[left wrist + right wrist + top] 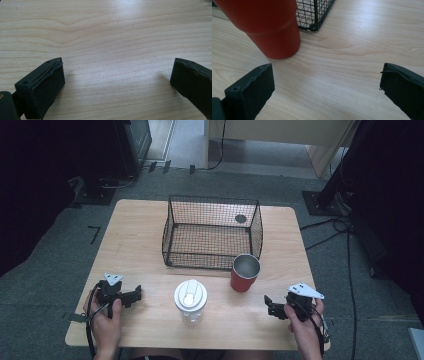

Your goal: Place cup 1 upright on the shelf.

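Observation:
A red cup point(245, 272) with a metal inside stands upright just in front of the black wire basket point(212, 232); the right gripper view has the red cup point(270, 27) close ahead at the upper left. A clear jar with a white lid point(190, 300) stands at the table's front middle. My left gripper point(134, 294) rests at the front left, open, with bare wood between its jaws in the left gripper view point(117, 82). My right gripper point(270, 306) sits at the front right, open and empty point(328, 85), a short way from the cup.
The wooden table point(135, 235) has rounded corners and grey carpet around it. The basket's near corner point(315, 15) sits behind the cup. Cables point(345, 250) run on the floor at the right. Bare wood lies left of the basket.

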Demonstrator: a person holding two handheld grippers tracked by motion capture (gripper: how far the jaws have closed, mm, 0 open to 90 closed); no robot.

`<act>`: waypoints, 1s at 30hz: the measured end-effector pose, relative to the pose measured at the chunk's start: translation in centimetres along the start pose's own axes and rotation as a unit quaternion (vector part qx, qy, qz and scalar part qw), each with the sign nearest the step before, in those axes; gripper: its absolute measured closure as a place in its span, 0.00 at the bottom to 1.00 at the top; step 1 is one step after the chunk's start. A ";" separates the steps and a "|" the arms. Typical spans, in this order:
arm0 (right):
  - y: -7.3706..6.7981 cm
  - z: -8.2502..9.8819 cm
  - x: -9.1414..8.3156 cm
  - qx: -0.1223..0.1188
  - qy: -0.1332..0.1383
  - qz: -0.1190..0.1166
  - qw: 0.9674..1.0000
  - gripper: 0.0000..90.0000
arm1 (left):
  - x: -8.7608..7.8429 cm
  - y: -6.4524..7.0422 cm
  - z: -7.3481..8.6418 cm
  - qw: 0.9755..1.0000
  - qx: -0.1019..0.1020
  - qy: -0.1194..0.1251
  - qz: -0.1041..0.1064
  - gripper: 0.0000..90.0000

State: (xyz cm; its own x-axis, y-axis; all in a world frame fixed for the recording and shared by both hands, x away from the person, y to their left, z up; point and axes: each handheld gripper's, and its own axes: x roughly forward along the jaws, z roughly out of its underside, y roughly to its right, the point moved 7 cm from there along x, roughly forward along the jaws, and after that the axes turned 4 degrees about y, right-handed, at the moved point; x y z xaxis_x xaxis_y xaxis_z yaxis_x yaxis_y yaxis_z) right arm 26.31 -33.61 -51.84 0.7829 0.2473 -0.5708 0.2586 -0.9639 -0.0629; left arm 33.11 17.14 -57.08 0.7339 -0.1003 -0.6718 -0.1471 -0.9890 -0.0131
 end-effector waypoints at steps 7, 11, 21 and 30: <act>-0.9 -0.8 0.2 -0.005 0.006 -0.009 1.000 0.00 | 0.0 0.0 0.0 1.000 0.000 0.000 0.000 0.00; -1.5 -1.3 0.3 -0.008 0.011 -0.015 1.000 0.00 | 0.0 0.0 0.0 1.000 0.000 0.000 0.000 0.00; -2.9 -2.5 0.8 -0.019 0.015 -0.026 0.999 0.00 | 0.0 0.0 0.0 1.000 0.000 0.000 0.000 0.00; -4.3 -3.5 1.6 -0.022 0.019 -0.037 0.999 0.00 | 0.0 0.0 0.0 1.000 0.000 0.000 0.000 0.00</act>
State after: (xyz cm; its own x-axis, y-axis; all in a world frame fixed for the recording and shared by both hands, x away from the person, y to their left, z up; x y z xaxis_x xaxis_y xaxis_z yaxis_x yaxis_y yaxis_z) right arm 28.44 -28.69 -49.64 0.7817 0.3227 -0.5337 0.3415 -0.9375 -0.0668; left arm 33.12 17.14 -57.08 0.7340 -0.1002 -0.6717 -0.1470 -0.9891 -0.0130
